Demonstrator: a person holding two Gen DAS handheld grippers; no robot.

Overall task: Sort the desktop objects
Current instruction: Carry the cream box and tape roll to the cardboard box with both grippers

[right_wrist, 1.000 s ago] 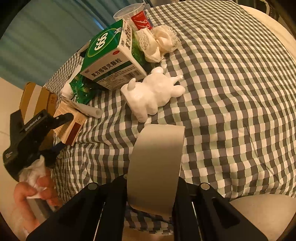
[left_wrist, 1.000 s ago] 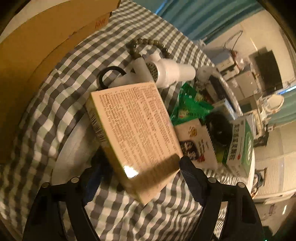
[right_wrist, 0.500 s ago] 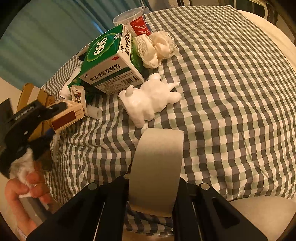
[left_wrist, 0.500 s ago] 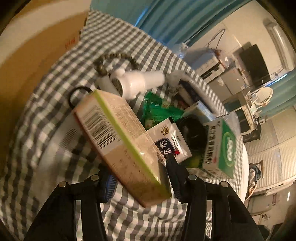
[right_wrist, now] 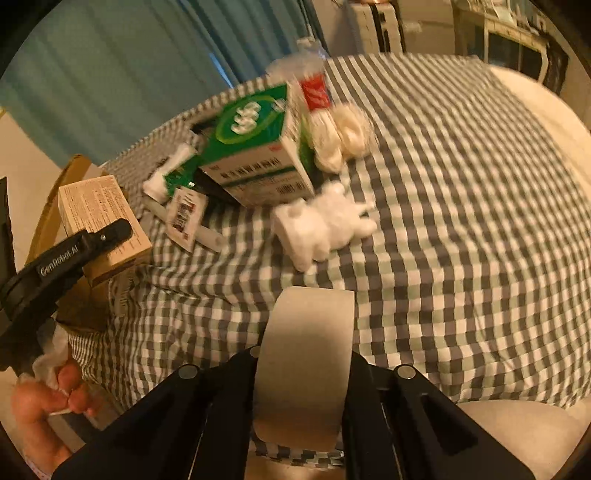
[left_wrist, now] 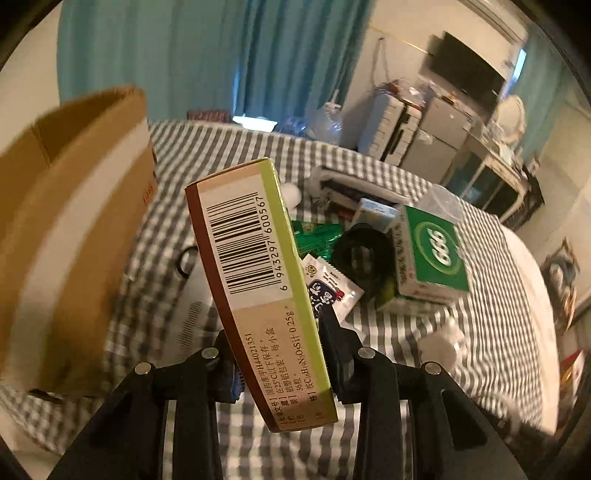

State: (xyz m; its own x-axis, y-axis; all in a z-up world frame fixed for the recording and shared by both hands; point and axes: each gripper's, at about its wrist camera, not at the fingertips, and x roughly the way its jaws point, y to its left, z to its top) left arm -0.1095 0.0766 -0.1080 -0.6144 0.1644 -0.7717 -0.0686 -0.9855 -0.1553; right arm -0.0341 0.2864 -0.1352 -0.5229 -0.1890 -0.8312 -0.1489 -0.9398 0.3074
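Left gripper carries a medicine carton; right gripper is clamped on a tape roll.

The carton is judged light, stiff-walled and crushable; its broad faces suit the pads. It stands edge-up between the closing left jaws, above the checked tablecloth, right of the cardboard box.

Long teal pleated curtains hang behind the round table under its grey-and-white checked cloth. Off to one side, against a pale cream wall, stand white drawer cabinets and a dark flat screen. The light is dim and warm.
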